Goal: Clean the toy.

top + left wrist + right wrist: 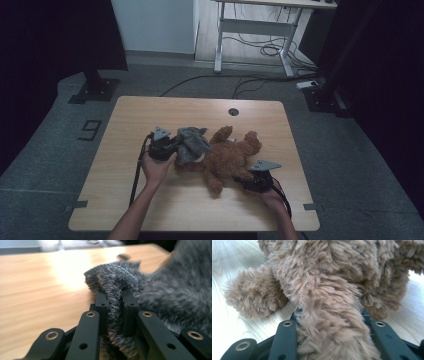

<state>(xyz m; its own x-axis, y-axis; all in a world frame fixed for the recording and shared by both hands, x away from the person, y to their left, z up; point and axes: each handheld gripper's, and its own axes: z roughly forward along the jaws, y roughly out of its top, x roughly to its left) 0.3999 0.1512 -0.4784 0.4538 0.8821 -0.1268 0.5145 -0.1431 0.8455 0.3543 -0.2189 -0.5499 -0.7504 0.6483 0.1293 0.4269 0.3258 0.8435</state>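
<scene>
One brown teddy bear (231,156), one grey fleece garment (192,143), one wooden table (150,115) and two grippers are before you. Your left gripper (172,149) sits at the bear's left; in the left gripper view its jaws stand narrow, pinching a folded hem of the grey garment (117,282) between the pads. Your right gripper (248,181) lies at the bear's lower right; in the right gripper view a furry limb of the bear (329,322) fills the gap between its jaws, which are closed on it.

The bear is shaggy, tan-brown plush, lying sprawled near the table's centre with limbs spread. The garment is short-piled, grey, with a stitched edge, bunched over the bear's left end and touching it.

Bare wood lies open to the left of your left hand (156,167) and along the far side, where one round cable hole (233,111) sits near the far edge. Your right hand (272,192) is near the table's right edge and closer to the near edge. A cable trails from each gripper toward you.
</scene>
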